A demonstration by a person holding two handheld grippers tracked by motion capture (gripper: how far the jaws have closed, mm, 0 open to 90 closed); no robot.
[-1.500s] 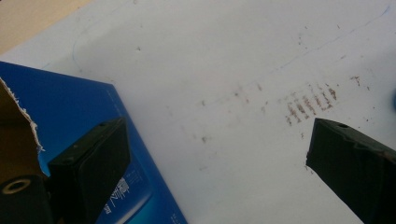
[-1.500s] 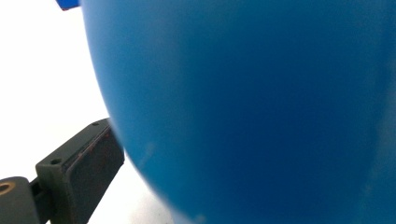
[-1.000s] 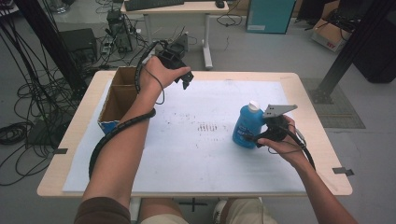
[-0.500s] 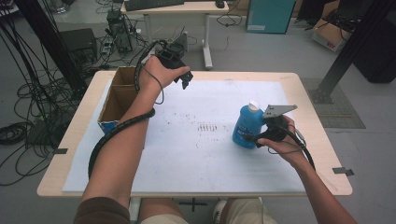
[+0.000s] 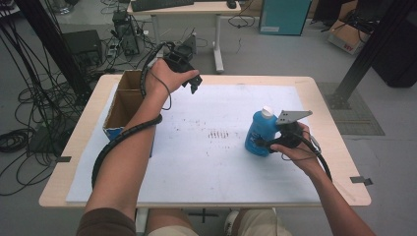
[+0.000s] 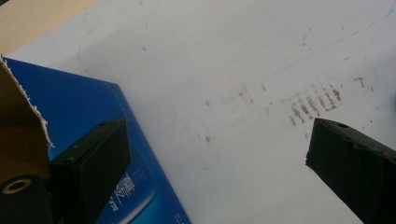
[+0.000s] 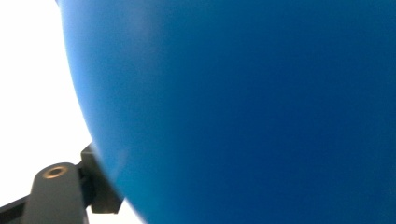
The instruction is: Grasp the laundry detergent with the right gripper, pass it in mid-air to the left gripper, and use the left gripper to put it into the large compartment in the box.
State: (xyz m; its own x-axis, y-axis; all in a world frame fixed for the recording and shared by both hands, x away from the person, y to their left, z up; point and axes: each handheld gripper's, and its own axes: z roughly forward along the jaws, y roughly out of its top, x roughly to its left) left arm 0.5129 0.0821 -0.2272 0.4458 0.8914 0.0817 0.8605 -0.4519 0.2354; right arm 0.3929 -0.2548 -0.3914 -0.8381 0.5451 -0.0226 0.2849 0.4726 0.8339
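Note:
A blue bottle with a white cap stands upright on the white sheet at the right of the table. My right gripper comes at its lower body from the right. Its jaws have just been closing and now press on the bottle. In the right gripper view the bottle's blue wall sits hard against one jaw. My left gripper hangs open over the far left of the sheet, and in the left gripper view nothing lies between its jaws.
An open cardboard box with blue outer sides stands at the table's left edge, below the left forearm. Brown smudges mark the sheet's middle. Cables, a desk and boxes lie on the floor beyond the table.
The right gripper's jaws have drawn in on the blue bottle. Neither hand has shifted, and the bottle stands where it was.

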